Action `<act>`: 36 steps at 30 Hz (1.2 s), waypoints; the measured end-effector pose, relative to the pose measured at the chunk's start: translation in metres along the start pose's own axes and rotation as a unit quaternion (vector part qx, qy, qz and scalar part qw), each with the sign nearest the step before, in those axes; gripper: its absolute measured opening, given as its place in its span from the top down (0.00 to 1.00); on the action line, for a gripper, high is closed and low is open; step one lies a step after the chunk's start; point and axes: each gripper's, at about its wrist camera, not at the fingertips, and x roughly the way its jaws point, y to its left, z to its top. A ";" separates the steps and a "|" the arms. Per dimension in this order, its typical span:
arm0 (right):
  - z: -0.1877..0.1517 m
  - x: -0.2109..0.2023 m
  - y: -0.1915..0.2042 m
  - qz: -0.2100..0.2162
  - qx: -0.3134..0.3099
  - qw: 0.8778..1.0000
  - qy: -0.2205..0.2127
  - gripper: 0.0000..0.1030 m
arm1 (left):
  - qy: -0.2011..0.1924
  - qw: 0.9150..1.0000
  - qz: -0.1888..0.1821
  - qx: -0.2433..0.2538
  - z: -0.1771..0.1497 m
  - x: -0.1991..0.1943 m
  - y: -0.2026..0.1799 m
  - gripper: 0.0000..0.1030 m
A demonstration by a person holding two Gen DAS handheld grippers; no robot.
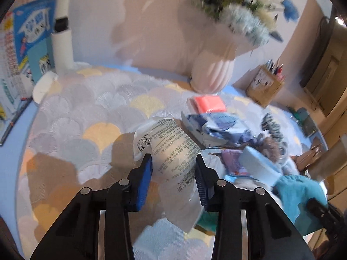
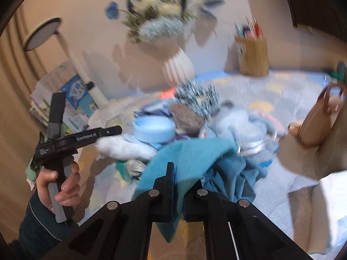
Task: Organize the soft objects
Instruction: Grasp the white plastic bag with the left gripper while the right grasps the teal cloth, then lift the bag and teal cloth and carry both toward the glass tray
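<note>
Pastel fan-patterned tablecloth (image 1: 91, 117) under soft clutter, cream wall (image 1: 130, 21) behind.

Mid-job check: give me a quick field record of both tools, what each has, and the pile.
left tool: open, fingers either side of a white printed plastic packet, not closed on it
right tool: shut on teal cloth
pile: light blue round box, patterned blue fabric, coral pink pack
surface: fan-patterned cloth
behind: white ribbed vase, pen holder
</note>
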 end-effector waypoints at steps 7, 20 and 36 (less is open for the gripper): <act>0.000 -0.052 0.033 0.028 -0.043 0.997 -0.049 0.95 | -0.051 0.999 -0.013 -0.003 -0.018 -0.068 -0.001 0.66; -0.052 -0.092 0.040 0.118 0.025 0.992 0.023 0.95 | -0.055 0.998 -0.018 -0.001 -0.073 -0.068 -0.008 0.66; -0.062 -0.016 -0.015 -0.093 -0.030 0.991 0.087 0.45 | -0.056 0.998 -0.016 0.024 -0.093 -0.044 -0.007 0.66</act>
